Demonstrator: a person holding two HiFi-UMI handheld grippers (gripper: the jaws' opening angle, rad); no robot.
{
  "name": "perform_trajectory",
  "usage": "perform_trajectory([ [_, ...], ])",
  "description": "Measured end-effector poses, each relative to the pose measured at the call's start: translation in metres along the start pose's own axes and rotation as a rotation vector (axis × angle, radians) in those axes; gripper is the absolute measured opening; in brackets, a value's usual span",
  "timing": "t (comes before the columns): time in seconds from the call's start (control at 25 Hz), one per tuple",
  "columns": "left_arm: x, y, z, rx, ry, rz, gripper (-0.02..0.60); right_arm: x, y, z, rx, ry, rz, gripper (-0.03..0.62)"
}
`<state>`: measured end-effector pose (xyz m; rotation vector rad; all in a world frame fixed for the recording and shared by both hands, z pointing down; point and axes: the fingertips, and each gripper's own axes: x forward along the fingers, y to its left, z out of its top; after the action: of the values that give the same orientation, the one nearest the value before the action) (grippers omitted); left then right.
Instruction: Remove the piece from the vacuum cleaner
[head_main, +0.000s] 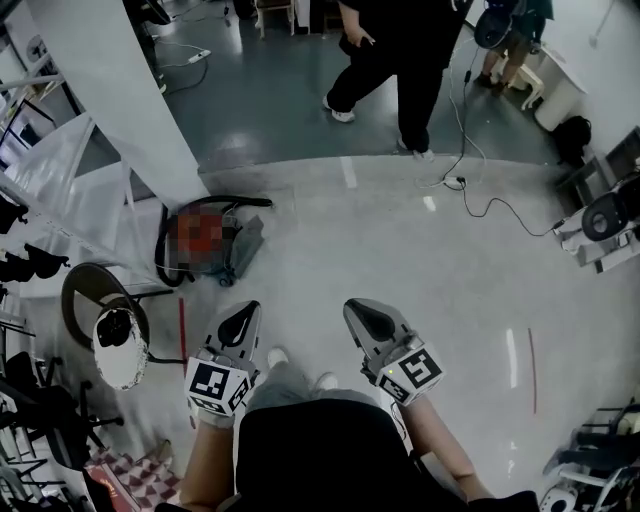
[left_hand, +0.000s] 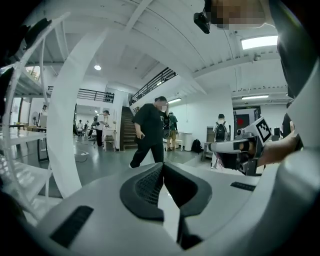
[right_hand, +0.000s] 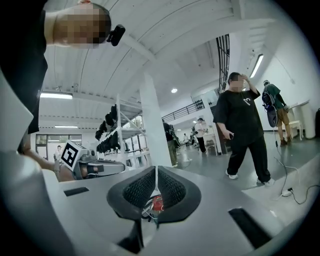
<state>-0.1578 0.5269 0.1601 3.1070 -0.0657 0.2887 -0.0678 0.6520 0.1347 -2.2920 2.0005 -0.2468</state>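
The task is judged not to have been begun: the vacuum cleaner is seen on the floor at the foot of the white pillar, and no piece of it is held. Which piece is meant cannot be made out, since part of the machine is covered by a blur. The left gripper is clenched with nothing between its jaws, and the right gripper is likewise clenched and empty; both are held side by side above bare floor. The vacuum cleaner lies farther off and to the left of both, nearer to the left gripper yet well apart from it. The whole approach, the grasp and the removal are judged to be left.
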Motion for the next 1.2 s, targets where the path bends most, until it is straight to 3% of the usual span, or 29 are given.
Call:
perform_trajectory([
  [0.36, 0.073, 0.076, -0.023, -0.056, 0.034, 0.003, 0.018, 0.089, -0.062, -0.019, 0.007, 0.082, -0.027, 0.04],
  [0.72, 0.161, 0.241, -0.024, -0.107, 0.068, 0.028, 0.02, 0.275, -0.122, -0.014, 0.002, 0.175, -0.004, 0.04],
  [1.0, 0.169, 0.341, -0.034, -0.124, 0.096, 0.114, 0.02, 0.382, -0.128, -0.013, -0.022, 0.223, 0.072, 0.04],
  [1.2, 0.156, 0.381, -0.061, -0.193, 0.161, 0.196, 0.02, 0.444, -0.125, -0.026, -0.037, 0.277, 0.172, 0.04],
])
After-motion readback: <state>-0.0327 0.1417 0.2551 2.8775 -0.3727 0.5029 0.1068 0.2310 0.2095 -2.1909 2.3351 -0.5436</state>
